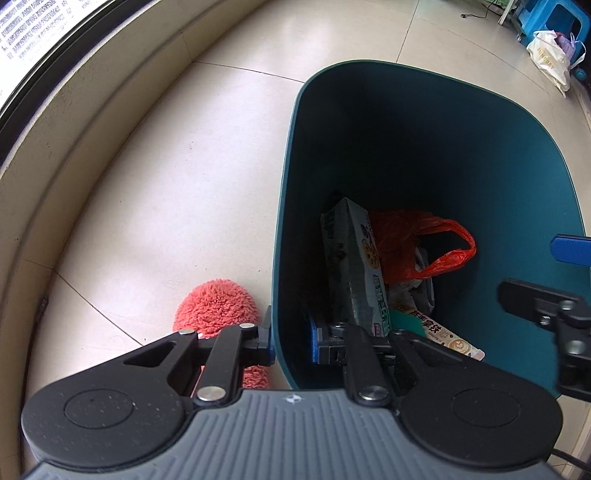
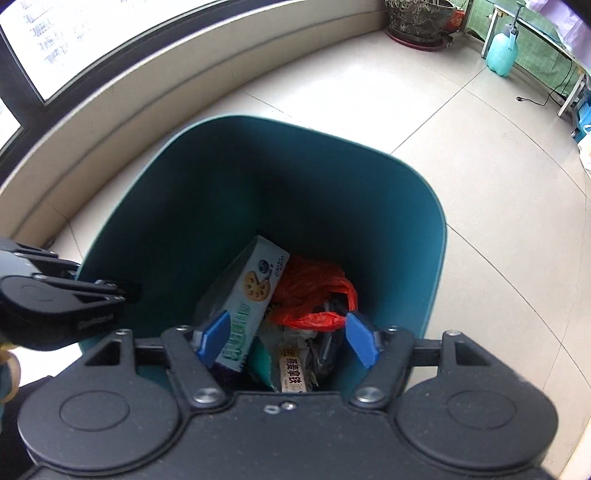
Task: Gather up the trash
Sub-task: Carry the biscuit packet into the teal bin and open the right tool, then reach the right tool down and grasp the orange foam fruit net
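A dark teal trash bin (image 1: pixel 480 155) (image 2: pixel 229 206) stands on the tiled floor. Inside lie a biscuit box (image 1: pixel 354 258) (image 2: pixel 251 295), a red plastic bag (image 1: pixel 417 240) (image 2: pixel 314 291) and a coffee sachet (image 1: pixel 447 334) (image 2: pixel 293 374). My left gripper (image 1: pixel 291 345) is shut on the bin's left rim, one finger outside and one inside. My right gripper (image 2: pixel 288 341) is open and empty above the bin's mouth. It also shows at the right edge of the left wrist view (image 1: pixel 554 280).
A fluffy pink slipper (image 1: pixel 218 306) lies on the floor just left of the bin. A low curved wall ledge (image 1: pixel 74 122) runs along the left. A white bag (image 1: pixel 550 62) and blue stool (image 1: pixel 554 18) sit far right; a plant pot (image 2: pixel 417 18) and spray bottle (image 2: pixel 502 48) stand far back.
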Available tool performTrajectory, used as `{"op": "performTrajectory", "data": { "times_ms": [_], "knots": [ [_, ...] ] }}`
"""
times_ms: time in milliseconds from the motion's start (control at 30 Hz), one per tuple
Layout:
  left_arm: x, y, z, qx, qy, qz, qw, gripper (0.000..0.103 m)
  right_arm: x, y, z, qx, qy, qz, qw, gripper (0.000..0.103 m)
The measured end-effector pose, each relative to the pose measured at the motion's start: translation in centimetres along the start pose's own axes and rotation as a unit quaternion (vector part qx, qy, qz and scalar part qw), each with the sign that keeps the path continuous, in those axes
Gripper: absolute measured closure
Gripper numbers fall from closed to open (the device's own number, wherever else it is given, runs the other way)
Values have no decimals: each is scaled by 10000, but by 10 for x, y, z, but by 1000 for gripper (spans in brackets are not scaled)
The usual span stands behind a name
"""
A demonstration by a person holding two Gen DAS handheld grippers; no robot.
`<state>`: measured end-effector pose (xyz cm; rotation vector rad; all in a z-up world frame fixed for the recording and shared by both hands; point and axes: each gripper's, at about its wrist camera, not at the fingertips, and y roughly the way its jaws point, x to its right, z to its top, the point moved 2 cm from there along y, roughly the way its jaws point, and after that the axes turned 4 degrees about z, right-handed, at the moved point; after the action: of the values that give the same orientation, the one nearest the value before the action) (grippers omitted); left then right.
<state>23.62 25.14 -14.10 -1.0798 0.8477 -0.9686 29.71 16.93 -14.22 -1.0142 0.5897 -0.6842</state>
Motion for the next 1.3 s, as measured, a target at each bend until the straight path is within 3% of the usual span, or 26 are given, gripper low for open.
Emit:
{"op": "performTrajectory", "data": {
  "times_ms": [267,467,633,800,967,1300],
  "knots": [
    [3,1,3,-32,-68,93,9999,87,50,-72,-16,569,340,23,9978,27],
    [10,1,2,-38,-68,221,9997,87,128,-109,-40,789,1022,-509,9903,26],
    [10,1,2,-2,-68,269,9996,87,202,-123,-77,849,1703,-1155,9749,21],
    [9,-1,1,45,-127,280,9995,87,285,-105,-133,480,2616,-1665,9495,20],
    [14,6,0,-7,-45,419,9991,87,341,-54,-176,-8,3159,-1784,9319,20],
    [18,22,2,-144,116,510,9985,87,386,53,-206,-549,3495,-1661,9205,18]
  ]
}}
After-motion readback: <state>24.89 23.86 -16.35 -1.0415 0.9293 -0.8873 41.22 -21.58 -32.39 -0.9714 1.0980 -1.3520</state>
